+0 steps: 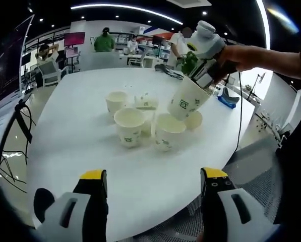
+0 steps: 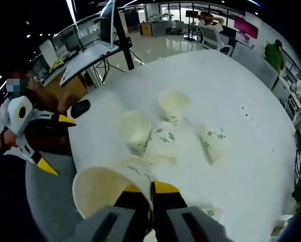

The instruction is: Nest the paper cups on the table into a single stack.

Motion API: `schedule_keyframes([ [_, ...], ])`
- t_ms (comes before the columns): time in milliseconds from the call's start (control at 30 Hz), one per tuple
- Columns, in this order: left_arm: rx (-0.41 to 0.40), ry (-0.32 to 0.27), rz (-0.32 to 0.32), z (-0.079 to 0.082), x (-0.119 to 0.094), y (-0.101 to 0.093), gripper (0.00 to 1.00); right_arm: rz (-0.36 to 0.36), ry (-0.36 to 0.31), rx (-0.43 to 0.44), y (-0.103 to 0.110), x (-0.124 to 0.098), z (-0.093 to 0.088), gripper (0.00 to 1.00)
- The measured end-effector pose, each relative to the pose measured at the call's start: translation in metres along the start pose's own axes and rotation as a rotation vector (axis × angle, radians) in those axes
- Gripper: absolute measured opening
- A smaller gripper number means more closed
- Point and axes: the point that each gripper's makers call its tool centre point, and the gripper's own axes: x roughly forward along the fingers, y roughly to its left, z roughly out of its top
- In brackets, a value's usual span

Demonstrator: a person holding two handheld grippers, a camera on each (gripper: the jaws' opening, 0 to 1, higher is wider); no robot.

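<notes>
Several white paper cups with green print stand or lie in a cluster mid-table. In the left gripper view, upright cups (image 1: 129,126) (image 1: 168,132) (image 1: 116,101) sit beside a toppled cup (image 1: 146,102). Above the cluster's right side, my right gripper (image 1: 203,80) holds a tilted cup (image 1: 188,101) in the air. My left gripper (image 1: 154,176) is open at the near table edge, nothing between its jaws. In the right gripper view, my right gripper (image 2: 150,189) is shut on the held cup's (image 2: 105,189) rim. Beyond are upright cups (image 2: 174,105) (image 2: 135,128) and lying cups (image 2: 161,143) (image 2: 214,141).
The round white table (image 1: 79,151) has bare surface around the cluster. A blue object (image 1: 226,100) and dark items (image 1: 165,69) lie at its far side. A black stand (image 1: 14,116) is left of the table. People and desks (image 1: 105,43) fill the background. My left gripper (image 2: 39,136) hangs off the table edge.
</notes>
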Motion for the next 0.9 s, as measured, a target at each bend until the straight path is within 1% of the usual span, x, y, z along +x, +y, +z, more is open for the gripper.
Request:
schedule_keyframes([
  [100,-0.001,0.003,0.000,-0.002,-0.001,0.000,0.75,-0.012,0.009,-0.029,0.000,0.006,0.003,0.00],
  [133,-0.002,0.003,0.001,-0.002,-0.001,0.000,0.75,-0.020,0.013,-0.044,0.003,0.006,0.003,0.00],
  [233,-0.005,0.003,0.001,-0.003,-0.002,0.000,0.75,-0.018,0.022,-0.053,0.009,0.007,0.003,0.00],
  [433,-0.008,0.003,0.000,-0.002,-0.003,0.001,0.75,-0.014,0.050,-0.081,0.007,0.022,0.004,0.00],
  [500,-0.009,0.004,0.000,-0.003,-0.003,0.002,0.75,-0.004,0.069,-0.102,0.011,0.020,0.001,0.00],
  [633,-0.012,0.004,-0.004,-0.003,-0.004,0.002,0.75,-0.006,0.097,-0.141,0.012,0.027,-0.003,0.00],
  [667,-0.011,0.005,-0.003,-0.004,-0.004,0.002,0.75,-0.005,0.102,-0.147,0.010,0.031,-0.003,0.00],
  [700,-0.011,0.006,-0.003,-0.004,-0.004,0.002,0.75,-0.005,0.106,-0.150,0.007,0.034,-0.003,0.00],
  [900,-0.012,0.011,-0.005,-0.006,-0.003,0.003,0.75,-0.003,0.117,-0.164,0.009,0.041,0.001,0.00],
])
